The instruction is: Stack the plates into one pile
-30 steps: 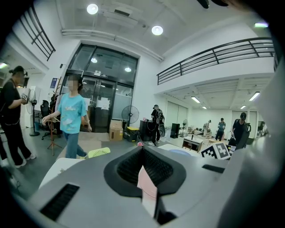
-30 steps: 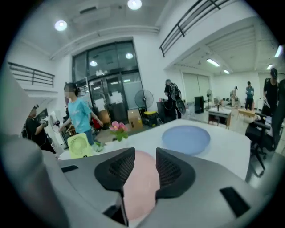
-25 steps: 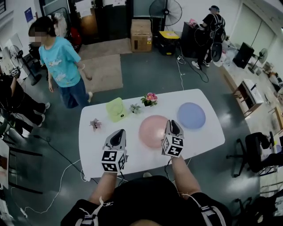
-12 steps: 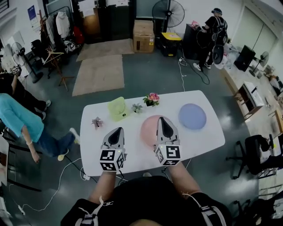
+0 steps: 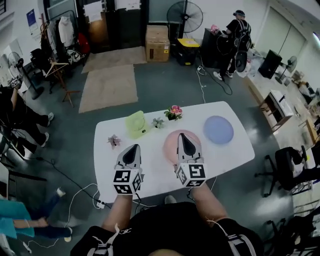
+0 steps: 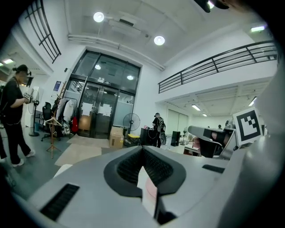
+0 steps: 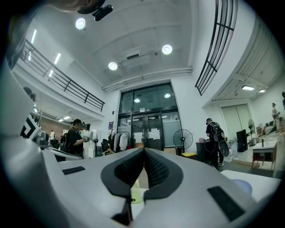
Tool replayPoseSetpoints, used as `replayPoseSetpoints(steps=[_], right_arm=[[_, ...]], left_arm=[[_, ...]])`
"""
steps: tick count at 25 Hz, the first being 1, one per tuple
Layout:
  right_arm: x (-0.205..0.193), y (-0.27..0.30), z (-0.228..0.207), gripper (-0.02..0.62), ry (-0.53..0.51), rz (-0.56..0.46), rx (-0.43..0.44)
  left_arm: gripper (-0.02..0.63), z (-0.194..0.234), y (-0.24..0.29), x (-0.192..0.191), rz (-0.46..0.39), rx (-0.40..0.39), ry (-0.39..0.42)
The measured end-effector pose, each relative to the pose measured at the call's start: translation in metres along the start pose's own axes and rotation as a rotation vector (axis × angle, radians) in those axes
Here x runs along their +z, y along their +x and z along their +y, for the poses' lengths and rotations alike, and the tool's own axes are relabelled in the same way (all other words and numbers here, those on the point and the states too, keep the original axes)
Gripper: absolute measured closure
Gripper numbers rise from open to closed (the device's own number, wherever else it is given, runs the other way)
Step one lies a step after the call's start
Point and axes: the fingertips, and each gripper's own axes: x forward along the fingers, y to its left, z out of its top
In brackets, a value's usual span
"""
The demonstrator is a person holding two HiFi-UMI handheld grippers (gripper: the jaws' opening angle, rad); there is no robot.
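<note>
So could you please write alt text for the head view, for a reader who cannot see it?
Seen from above, a person holds the left tool and right tool, both shut and empty, over a white table; the right one hangs above a pink plate. A blue plate and green plate lie apart, unstacked.

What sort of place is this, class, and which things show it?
Probably a lab or workshop hall: bare concrete floor, a standing fan, a cardboard box and loose cables.

Lab hall, concrete floor, standing fan (mezzanine railing overhead)
</note>
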Motion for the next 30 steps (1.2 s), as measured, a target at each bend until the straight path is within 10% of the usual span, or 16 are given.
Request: replayPoseSetpoints(steps=[15,30], right_arm=[[-0.025,-0.006,-0.04,0.583,0.021,0.055,-0.025],[-0.011,-0.082,-0.425,0.583,0.048,0.075,0.09]], left_arm=[[0.594,-0.027,0.033,-0.029,0.033,-0.055,-0.048],[0.594,-0.382,0.197,-0.04,-0.002,0.091,-0.01]])
